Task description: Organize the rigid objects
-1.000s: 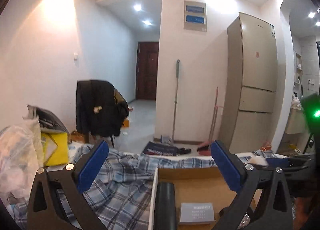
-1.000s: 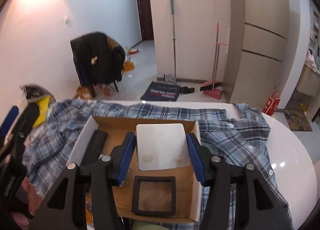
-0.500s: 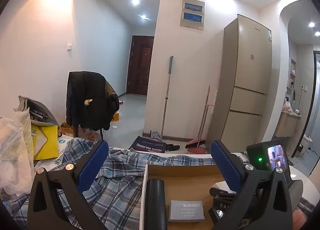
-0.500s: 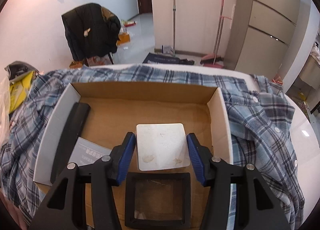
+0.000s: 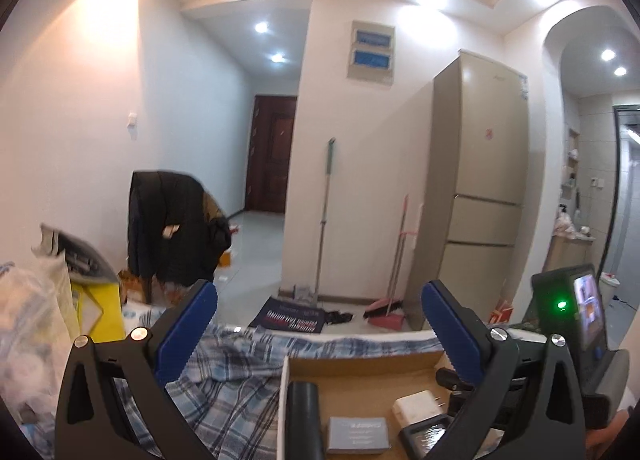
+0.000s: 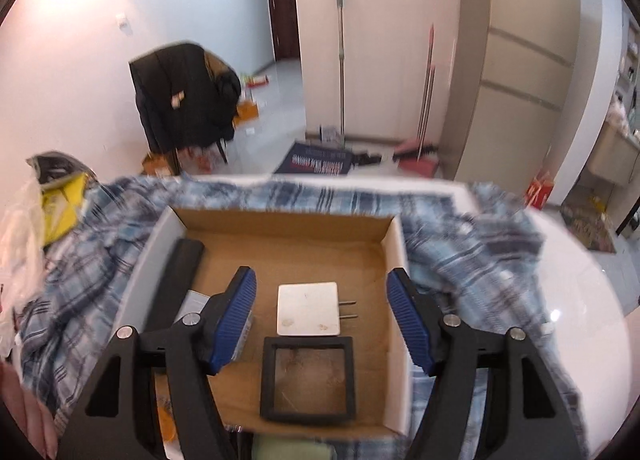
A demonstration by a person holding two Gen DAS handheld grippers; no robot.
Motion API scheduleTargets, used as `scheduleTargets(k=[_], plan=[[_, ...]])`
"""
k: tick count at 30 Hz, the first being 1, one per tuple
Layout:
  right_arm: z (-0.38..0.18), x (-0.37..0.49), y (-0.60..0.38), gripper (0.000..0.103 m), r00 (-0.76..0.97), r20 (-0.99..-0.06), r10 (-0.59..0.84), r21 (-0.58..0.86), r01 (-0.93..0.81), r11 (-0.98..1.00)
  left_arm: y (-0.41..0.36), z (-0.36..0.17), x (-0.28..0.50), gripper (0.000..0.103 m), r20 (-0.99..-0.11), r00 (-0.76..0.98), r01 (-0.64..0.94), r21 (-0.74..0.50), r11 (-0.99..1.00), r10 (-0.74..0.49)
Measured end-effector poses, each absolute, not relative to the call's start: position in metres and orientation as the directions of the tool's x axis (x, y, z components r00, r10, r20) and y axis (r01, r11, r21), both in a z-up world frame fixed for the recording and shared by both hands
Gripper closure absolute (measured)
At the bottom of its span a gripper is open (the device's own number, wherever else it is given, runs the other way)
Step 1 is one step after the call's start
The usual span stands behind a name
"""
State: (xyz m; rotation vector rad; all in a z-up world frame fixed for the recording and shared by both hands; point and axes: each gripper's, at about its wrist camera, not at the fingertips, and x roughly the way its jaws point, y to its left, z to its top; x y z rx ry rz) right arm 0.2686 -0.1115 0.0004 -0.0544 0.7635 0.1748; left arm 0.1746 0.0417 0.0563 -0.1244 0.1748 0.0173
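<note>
Right gripper [image 6: 322, 322] had just been opening — jaws wide, nothing held; white charger [image 6: 308, 309] lay flat between them in the cardboard box [image 6: 394, 260], prongs pointing frame-right. Left gripper [image 5: 320, 334] open, empty, farther off.

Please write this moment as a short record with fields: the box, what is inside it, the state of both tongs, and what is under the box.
box: open cardboard box, seen from above
inside, left wall: long black bar
inside, next to the bar: grey card, partly hidden in the right view
inside, middle: white charger lying flat, prongs pointing right
inside, near edge: black square frame, just in front of the charger
right tongs: open, have just been opening, charger lies free below
left tongs: open, holding nothing
under box: blue checked shirt on a white table
</note>
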Motion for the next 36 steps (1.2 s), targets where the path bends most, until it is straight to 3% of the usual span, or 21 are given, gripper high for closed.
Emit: scheduleTargets(k=[5,7,11,18,30,36], plan=[[0.061,0.212,-0.123,0.020,0.835,-0.535,0.131,-0.016,-0.165,0.986,0.038,0.090,0.139,0.000,-0.138,0.990,0.013,-0.127,0.992,-0.030],[0.082,0.187,-0.127,0.018,0.874,-0.469,0.132,-0.017,-0.158,0.987,0.038,0.101,0.117,0.000,-0.104,0.993,0.038,-0.112,0.993,-0.049],[0.112,0.133,-0.136,0.001,0.931,-0.338,0.139,-0.007,-0.150,0.989,0.032,0.118,0.059,0.000,0.002,0.999,0.054,-0.041,0.998,-0.054],[0.124,0.058,-0.140,0.000,0.975,-0.193,0.113,-0.035,-0.122,0.992,0.031,0.123,-0.026,0.000,0.110,0.992,0.070,-0.033,0.997,-0.066],[0.074,0.044,-0.141,0.000,0.971,-0.211,0.110,-0.011,-0.115,0.993,0.036,0.074,-0.033,0.000,0.051,0.997,0.067,-0.064,0.996,-0.064],[0.041,0.067,-0.139,0.000,0.940,-0.313,0.132,-0.011,-0.143,0.990,0.039,0.035,0.003,0.000,-0.052,0.999,0.014,-0.061,0.998,-0.017]])
